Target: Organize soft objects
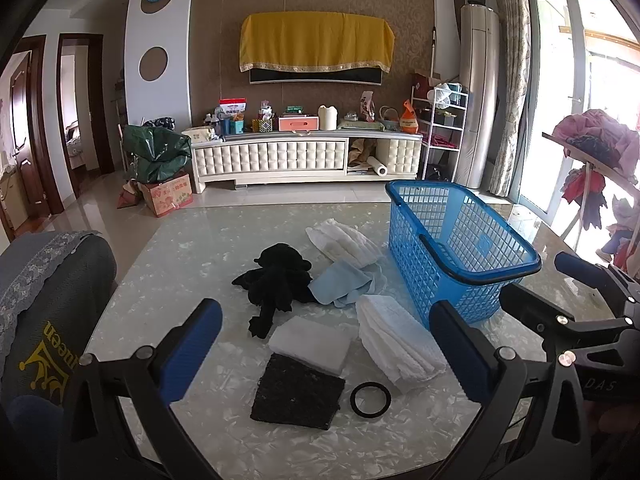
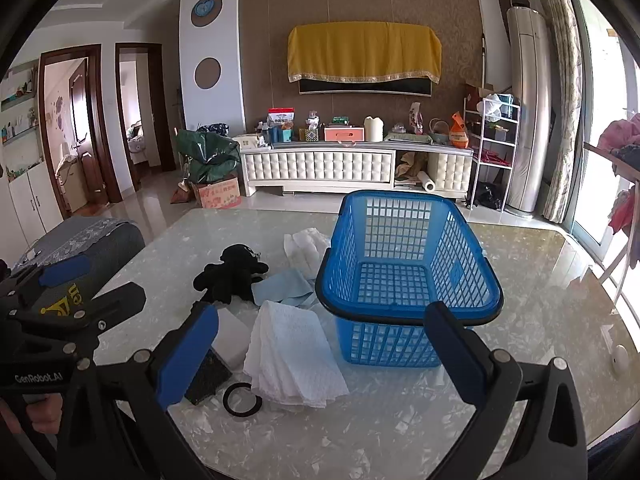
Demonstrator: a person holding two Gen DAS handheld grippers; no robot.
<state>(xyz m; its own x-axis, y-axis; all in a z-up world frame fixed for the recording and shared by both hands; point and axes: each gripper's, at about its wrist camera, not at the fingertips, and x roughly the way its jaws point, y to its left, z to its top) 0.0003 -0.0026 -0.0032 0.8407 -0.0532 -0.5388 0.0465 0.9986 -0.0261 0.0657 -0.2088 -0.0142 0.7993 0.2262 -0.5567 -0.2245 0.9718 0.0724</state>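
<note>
Fig. Start of sorting; nothing yet lifted. The blue plastic lattice basket (image 2: pixel 408 268) is seen empty, standing on the pale marbled glass tabletop (image 2: pixel 520 320) w/ its dark handle folded down toward the cameras.

Soft items are laid out left of the basket: a black plush toy (image 1: pixel 276 280), a light-blue cloth (image 1: pixel 344 282) touching it, a white quilted cloth (image 1: pixel 342 238) farther back, a second white quilted cloth (image 1: pixel 400 344) just beside the basket's near corner, a white foam block (image 1: pixel 310 344) and a black coarse scouring pad (image 1: pixel 298 396) in front. A black ring (image 1: pixel 370 398) lies near the pad; prob. not a soft item.

The left gripper (image 1: pixel 328 348) is held w/ fingers spread wide, nothing between them, above the pad/foam area. The right gripper (image 2: pixel 320 356) is likewise spread wide and empty, roughly over the near white cloth.

Step judged: approach before first pick. Next move calls for a descent onto one item, closure on a fold, then transfer over the basket rim.
</note>
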